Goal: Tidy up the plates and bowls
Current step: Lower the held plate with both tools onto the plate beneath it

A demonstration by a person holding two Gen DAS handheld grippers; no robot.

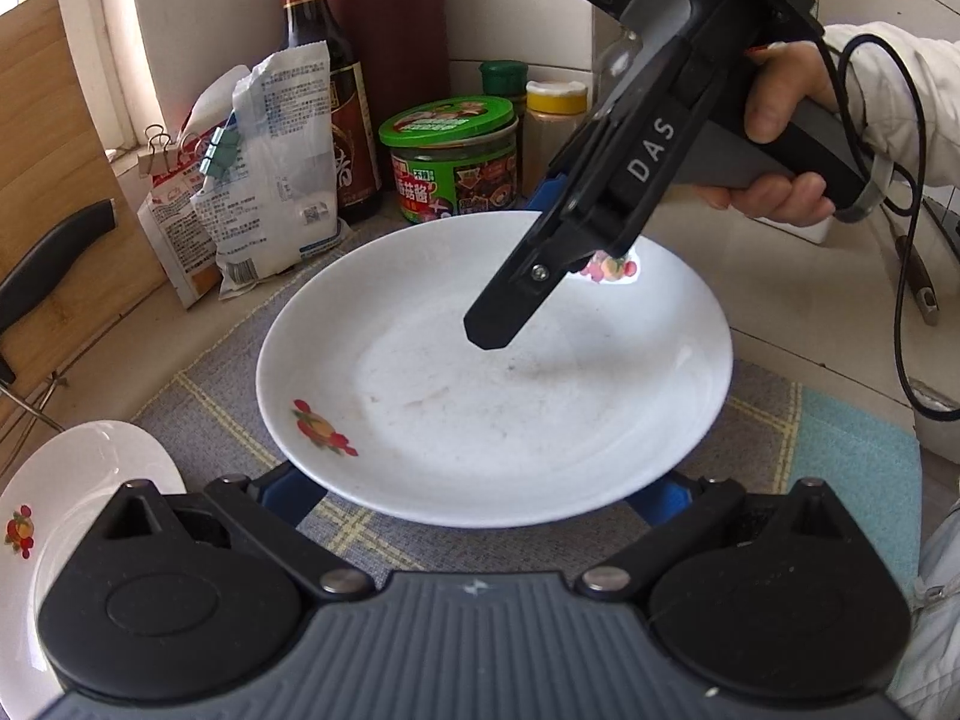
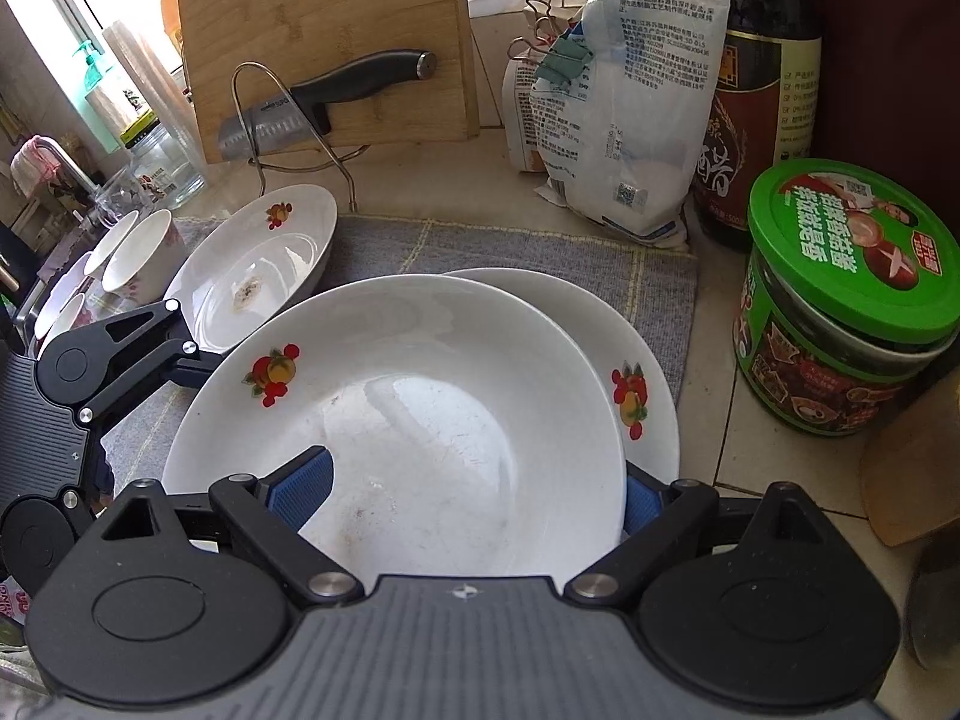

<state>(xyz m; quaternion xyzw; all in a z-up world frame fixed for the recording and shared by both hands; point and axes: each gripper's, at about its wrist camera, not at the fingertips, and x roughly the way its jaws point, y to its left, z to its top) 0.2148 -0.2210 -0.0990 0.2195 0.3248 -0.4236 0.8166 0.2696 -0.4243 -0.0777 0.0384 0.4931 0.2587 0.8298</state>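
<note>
Our right gripper stands wide, straddling the near edge of the top plate: one blue pad lies inside the dish and the other outside the rim, and neither presses on it. Our left gripper is just as wide, its blue fingers reaching under the opposite edge of the same plate, with the tips hidden beneath the rim.

The top plate sits face up on a second plate, which pokes out to the right and far side in the right wrist view. Both rest on the grey mat. Being round, the plate has no long axis; its red-and-orange fruit mark lies on the far left rim in that view.

Bare mat is open beyond the stack. To the far left a third plate lies on the mat edge, near the stack but apart from it. Past it, white bowls crowd the sink side.

On the right a green-lidded jar stands just beside the stack, hemming that edge. Behind it are a dark sauce bottle and a clipped white bag. Far back, a cutting board and a knife stand in a wire rack, closing off the far side of the mat.
</note>
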